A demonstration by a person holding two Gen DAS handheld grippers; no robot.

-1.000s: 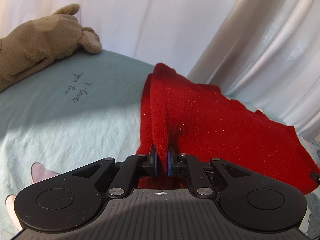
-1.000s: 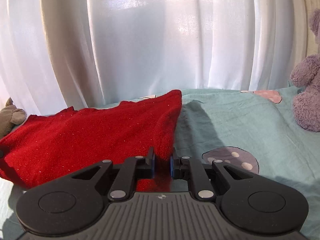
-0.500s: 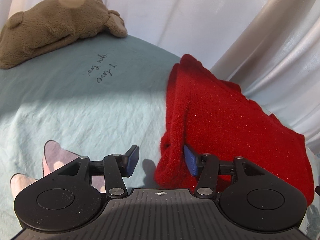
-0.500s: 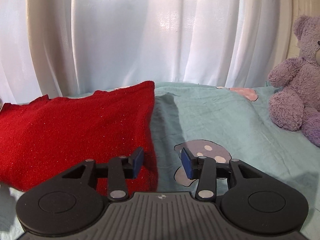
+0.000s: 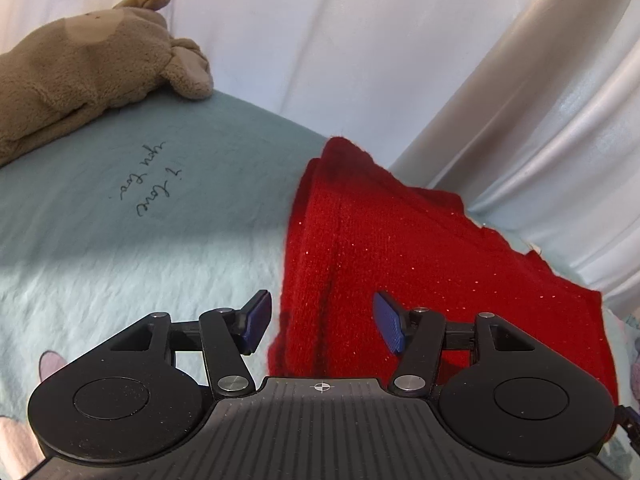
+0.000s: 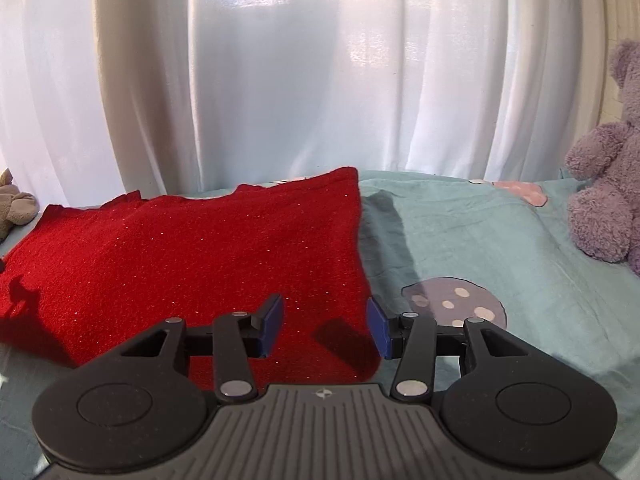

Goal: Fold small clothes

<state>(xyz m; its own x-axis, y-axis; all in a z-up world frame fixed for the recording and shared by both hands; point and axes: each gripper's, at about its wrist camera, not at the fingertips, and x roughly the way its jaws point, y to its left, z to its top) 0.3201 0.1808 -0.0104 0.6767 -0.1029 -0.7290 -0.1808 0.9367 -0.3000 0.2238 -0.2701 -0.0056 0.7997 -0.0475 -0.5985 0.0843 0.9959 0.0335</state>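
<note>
**Both hand-held grippers let go of the folded red knit**

Two grips have just been released. A second ago each hand-held gripper was clamped on a near corner of the red knitted garment [image 6: 192, 256]; now the left hand-held gripper [image 5: 322, 322] stands about half open, its blue pads clear of the cloth, with the thick folded left edge of the garment lying between them but not pinched. The right hand-held gripper [image 6: 325, 326] is in the act of opening, its pads apart and straddling the garment's near right corner without pressing it.

The garment now lies flat on the pale green bedsheet [image 6: 500, 248], doubled over so that stacked layers show along its left edge [image 5: 316, 240], its far edge close to the white curtain [image 6: 280, 80]. Judging from that, one fold has been laid down and released; a further fold across the width probably remains before the piece is compact.

Both hand-held grippers point forward and downward across the bed, held low just behind the near hem, the left at the left corner and the right at the right corner. A brown plush toy [image 5: 80, 68] lies well to the left, a purple teddy bear [image 6: 604, 184] well to the right, both clear of the work.
</note>
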